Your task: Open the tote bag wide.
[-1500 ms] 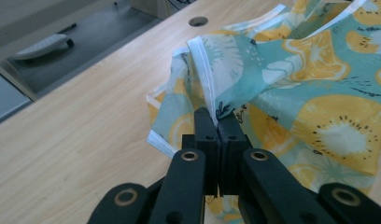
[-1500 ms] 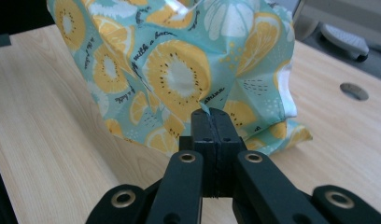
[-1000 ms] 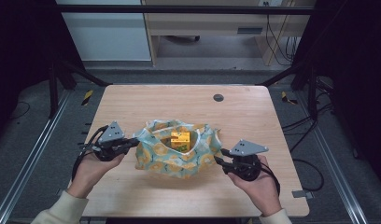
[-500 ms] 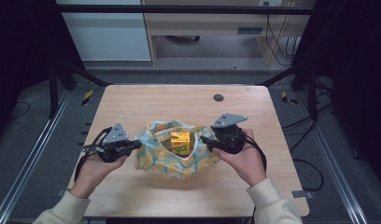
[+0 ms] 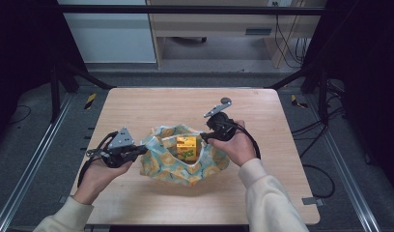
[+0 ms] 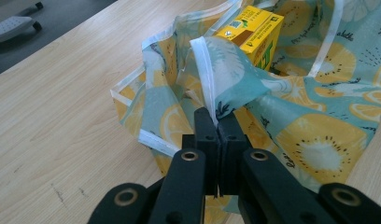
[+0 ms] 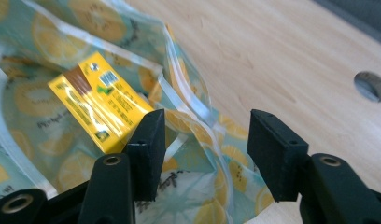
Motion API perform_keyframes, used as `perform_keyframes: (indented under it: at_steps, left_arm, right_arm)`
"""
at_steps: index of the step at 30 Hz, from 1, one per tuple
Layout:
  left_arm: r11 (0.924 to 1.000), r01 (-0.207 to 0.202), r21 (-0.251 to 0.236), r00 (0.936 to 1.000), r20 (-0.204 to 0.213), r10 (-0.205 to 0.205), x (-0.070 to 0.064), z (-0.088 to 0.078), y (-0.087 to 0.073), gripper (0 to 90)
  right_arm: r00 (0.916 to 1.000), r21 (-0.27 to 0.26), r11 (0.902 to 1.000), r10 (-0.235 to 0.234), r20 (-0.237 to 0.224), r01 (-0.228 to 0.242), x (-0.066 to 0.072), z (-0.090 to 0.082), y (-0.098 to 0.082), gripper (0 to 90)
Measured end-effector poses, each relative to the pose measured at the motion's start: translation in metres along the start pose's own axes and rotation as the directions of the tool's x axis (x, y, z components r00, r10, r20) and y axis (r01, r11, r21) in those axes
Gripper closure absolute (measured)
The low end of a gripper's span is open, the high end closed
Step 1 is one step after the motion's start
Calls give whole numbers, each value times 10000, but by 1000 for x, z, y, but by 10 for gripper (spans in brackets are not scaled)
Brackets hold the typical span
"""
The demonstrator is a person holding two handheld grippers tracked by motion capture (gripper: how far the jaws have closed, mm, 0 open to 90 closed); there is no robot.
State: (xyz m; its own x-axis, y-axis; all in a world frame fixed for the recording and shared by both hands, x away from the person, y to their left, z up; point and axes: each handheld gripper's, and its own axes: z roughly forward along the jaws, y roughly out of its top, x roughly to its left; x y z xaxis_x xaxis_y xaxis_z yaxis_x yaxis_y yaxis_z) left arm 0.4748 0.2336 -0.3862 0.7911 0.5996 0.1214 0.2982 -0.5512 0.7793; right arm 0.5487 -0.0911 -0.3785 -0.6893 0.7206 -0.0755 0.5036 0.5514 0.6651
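Teal lemon-print cloth (image 5: 183,162) around the yellow box (image 5: 186,147): my left gripper (image 6: 218,128) stays clamped on its hem; my right gripper (image 7: 202,140), swung to the far-right edge, jaws apart after closing slightly, ready to pinch.

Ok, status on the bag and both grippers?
Left gripper shut on bag edge. Right gripper open, jaws just closing a little, astride far edge. Yellow box inside. Nothing in the way.

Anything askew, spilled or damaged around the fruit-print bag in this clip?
Nothing stands out. The fruit-print bag lies crumpled but intact on the table, the yellow carton stands inside it, and the left hand-held gripper pinches its rim.
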Motion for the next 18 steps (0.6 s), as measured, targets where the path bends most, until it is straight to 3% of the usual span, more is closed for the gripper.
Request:
perform_keyframes:
  at_steps: [4,5,8,12,15,17,18]
  left_arm:
    - [10000,27,23,10000,1,-27,0,0,-1,894]
    - [10000,26,32,10000,-10,-26,1,0,-1,894]
    - [10000,24,12,10000,-59,-24,2,0,0,894]
    - [10000,12,-50,9998,-201,-13,4,-3,2,894]
    - [9999,13,-170,9994,-341,-19,5,-7,3,894]
    - [9998,1,-221,9992,-406,-10,6,-9,3,894]
    - [9995,33,-323,9987,-505,-49,7,-12,3,894]
  right_arm:
    - [9999,136,9999,-102,-114,104,0,2,-3,650]
    - [9995,31,9998,-206,-259,207,0,0,-5,807]
    - [9996,-147,9996,-227,-188,224,0,-4,-5,884]
    - [9997,-924,9955,-231,-24,228,-2,-17,-3,898]
    - [9999,-1820,9832,-115,67,125,-1,-33,-1,899]
    - [9998,-1978,9801,-148,89,163,1,-38,-1,899]
    - [9998,-2317,9726,-200,63,209,3,-47,-3,899]
